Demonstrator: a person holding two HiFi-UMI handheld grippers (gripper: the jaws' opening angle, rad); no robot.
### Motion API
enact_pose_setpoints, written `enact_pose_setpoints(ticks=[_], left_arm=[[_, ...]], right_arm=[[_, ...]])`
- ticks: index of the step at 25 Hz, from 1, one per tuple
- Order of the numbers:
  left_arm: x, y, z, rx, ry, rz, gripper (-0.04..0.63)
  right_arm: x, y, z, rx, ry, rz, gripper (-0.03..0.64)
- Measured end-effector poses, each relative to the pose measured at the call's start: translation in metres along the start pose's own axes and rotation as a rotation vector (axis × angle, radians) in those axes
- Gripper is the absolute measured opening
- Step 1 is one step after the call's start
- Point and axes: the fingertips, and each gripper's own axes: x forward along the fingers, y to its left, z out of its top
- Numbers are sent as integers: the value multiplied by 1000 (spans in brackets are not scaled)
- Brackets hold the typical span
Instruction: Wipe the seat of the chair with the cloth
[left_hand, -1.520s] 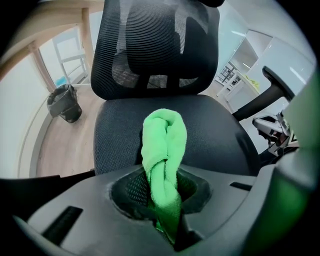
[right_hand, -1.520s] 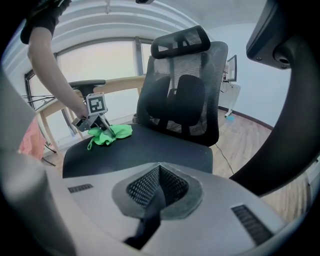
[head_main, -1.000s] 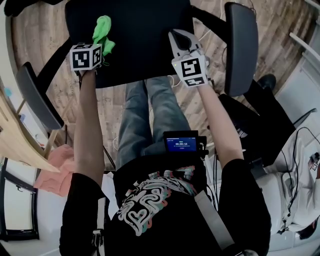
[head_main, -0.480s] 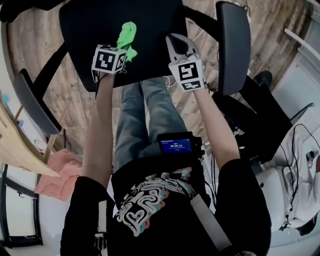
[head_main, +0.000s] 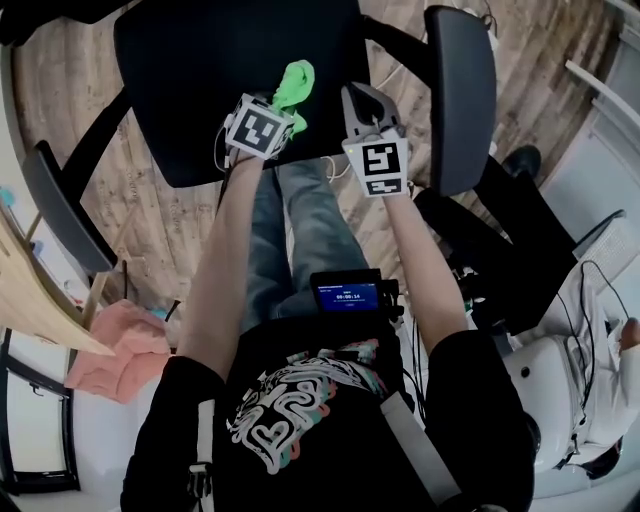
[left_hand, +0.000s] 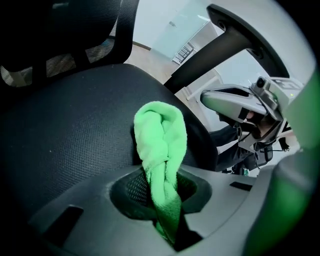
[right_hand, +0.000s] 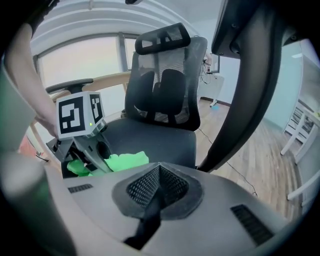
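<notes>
Cloth (left_hand: 160, 145) is pinched in the left gripper's (head_main: 281, 107) fingers near the seat's (head_main: 200, 80) front edge; I'd press flatter, sweep overlapping passes (right gripper's (head_main: 362, 102) fingers closed, empty).

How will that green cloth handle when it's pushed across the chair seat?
Probably floppy: the green cloth bunches into folds where the left tongs pinch it. Likely light: a narrow pinch holds the whole bundle. On the textured seat it may drag and bunch rather than slide.
</notes>
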Motion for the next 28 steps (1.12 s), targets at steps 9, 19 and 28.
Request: enact_pose_setpoints(ticks=[9,19,28], left_arm=[[8,-27,-4,103,27,-75,72],[7,-31,-7,-58,-18,-139,72],[-24,1,11,-138,-169,-67,72]], right_arm=[[21,-8,28,-80,-46,26,0],[25,3,35,-81,-70,53,0],[18,-6,48,-18,-93,24,0]])
